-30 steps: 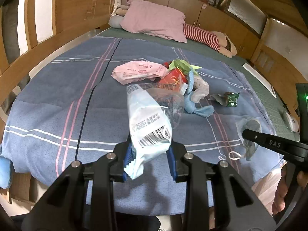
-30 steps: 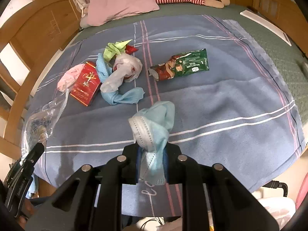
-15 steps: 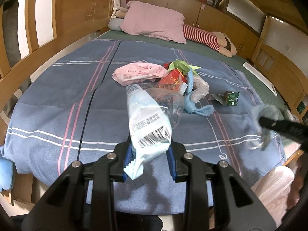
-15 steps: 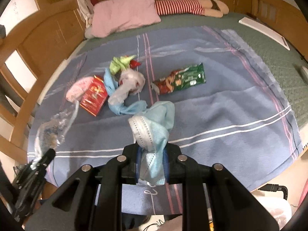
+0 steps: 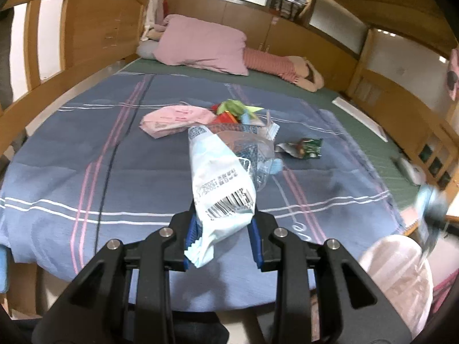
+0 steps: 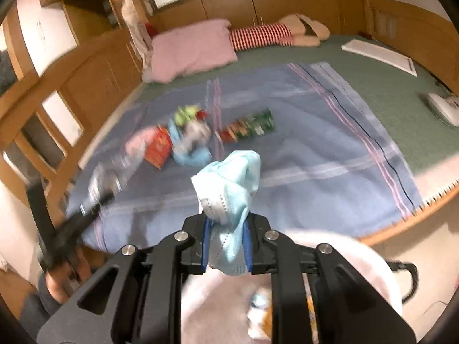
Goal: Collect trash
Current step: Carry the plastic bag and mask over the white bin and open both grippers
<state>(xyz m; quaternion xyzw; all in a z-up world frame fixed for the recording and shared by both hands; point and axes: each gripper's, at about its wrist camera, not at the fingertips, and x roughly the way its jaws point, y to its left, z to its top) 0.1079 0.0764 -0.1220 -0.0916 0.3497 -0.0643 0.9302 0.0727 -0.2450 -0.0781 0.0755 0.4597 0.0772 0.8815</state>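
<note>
My left gripper (image 5: 222, 236) is shut on a white and clear plastic wrapper (image 5: 222, 183) with a barcode, held above the near edge of the bed. My right gripper (image 6: 226, 243) is shut on a crumpled light blue face mask (image 6: 229, 189), held over a pale pink trash bag (image 6: 330, 286) at the bed's near right corner. The bag also shows in the left wrist view (image 5: 398, 281). More trash lies mid-bed: a pink packet (image 5: 175, 117), a red box (image 6: 156, 147), a green snack wrapper (image 5: 305, 147), and blue and white bags (image 6: 190, 146).
The bed has a blue striped blanket (image 5: 71, 172) over a green sheet, with wooden rails (image 5: 43, 86) on the left. A pink pillow (image 5: 203, 46) and a striped plush toy (image 5: 278, 64) lie at the head. A white device (image 6: 443, 106) sits at the right.
My right gripper has swung right and back with the mask, from over the blanket to above the trash bag. My left gripper stays put with the wrapper.
</note>
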